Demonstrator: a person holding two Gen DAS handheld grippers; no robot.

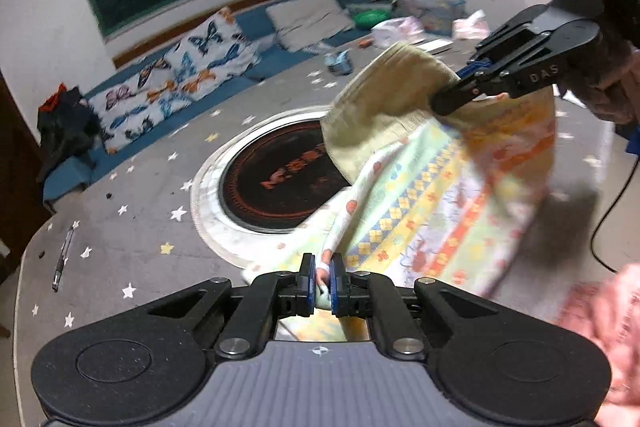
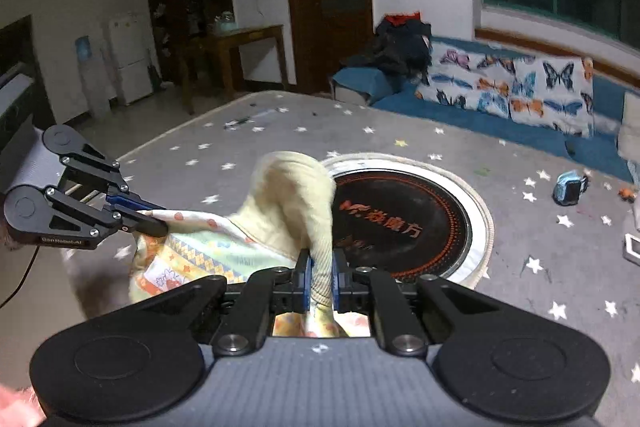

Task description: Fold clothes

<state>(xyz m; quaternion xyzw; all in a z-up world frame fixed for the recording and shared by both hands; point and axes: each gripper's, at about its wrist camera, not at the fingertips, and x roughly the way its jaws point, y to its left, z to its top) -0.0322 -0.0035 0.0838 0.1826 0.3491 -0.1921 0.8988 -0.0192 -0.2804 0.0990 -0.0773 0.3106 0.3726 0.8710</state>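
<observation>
You are holding the patterned garment [image 1: 432, 195] up over the star-print table [image 1: 132, 227], the left claw [image 1: 322, 279] pinched tight on one edge and the right claw [image 2: 320, 275] clamped on its cream lining. Keep both pinches level and taut as you are lowering the fold. The round black plate [image 2: 400, 215] is sitting underneath at 12 o'clock, and a pen [image 1: 62, 259] is lying at 9 o'clock.
</observation>
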